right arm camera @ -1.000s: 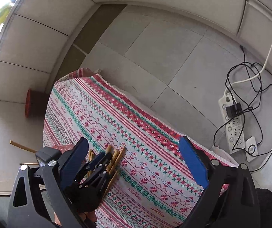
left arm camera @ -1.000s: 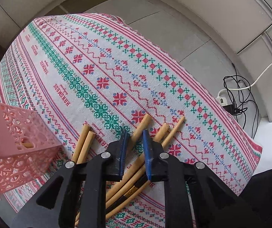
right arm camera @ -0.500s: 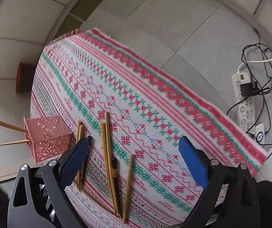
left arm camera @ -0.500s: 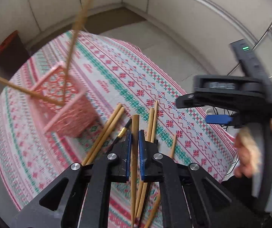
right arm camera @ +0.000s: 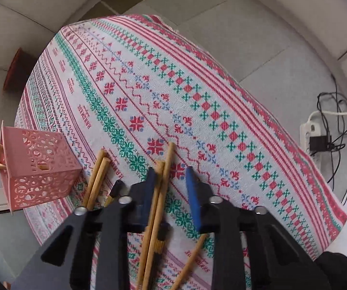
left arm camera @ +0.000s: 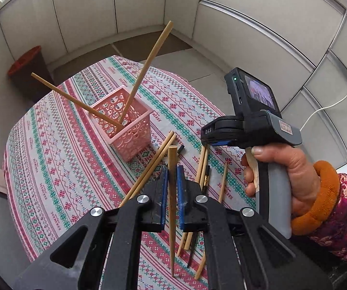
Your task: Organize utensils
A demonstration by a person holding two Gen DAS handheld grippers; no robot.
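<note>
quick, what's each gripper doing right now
left gripper: closed on a wooden chopstick, lifted off the tablecloth.
right gripper: open, holding nothing, low over the loose chopsticks.

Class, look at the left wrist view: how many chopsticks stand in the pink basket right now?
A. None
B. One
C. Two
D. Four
C: two chopsticks lean out of the pink basket in different directions.

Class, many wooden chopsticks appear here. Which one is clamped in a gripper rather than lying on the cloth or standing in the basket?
The chopstick pinched upright between the left gripper pads; the others are ungripped.
</note>
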